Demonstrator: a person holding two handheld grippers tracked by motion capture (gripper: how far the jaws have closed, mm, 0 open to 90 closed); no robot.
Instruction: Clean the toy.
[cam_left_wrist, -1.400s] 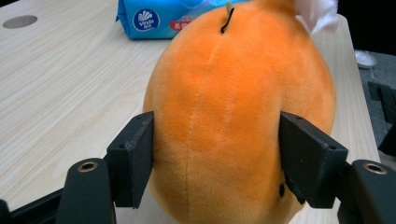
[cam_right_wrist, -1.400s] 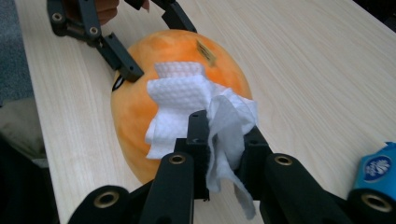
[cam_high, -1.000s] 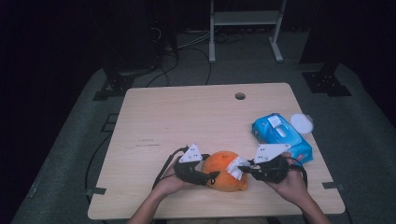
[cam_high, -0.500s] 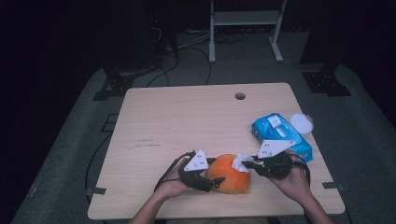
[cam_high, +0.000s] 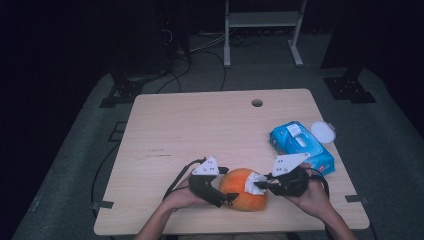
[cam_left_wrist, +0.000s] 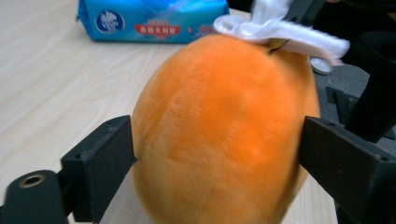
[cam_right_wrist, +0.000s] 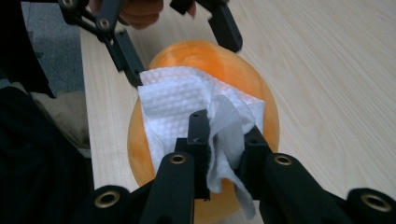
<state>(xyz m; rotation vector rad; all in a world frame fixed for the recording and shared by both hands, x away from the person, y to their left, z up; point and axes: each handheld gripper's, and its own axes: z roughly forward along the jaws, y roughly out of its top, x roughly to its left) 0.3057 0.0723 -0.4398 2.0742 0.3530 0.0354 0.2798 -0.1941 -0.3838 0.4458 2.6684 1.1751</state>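
Now that the left gripper has just spread its fingers wide around the orange plush ball, barely touching it, the ball may roll on the worktop under the white wipe pinched in the right gripper.

Your left tool: jaws spread wide, just opened further, pads beside orange plush flanks, hand low at counter edge. Your right tool: jaws pinched on white wipe, pressed against plush top.
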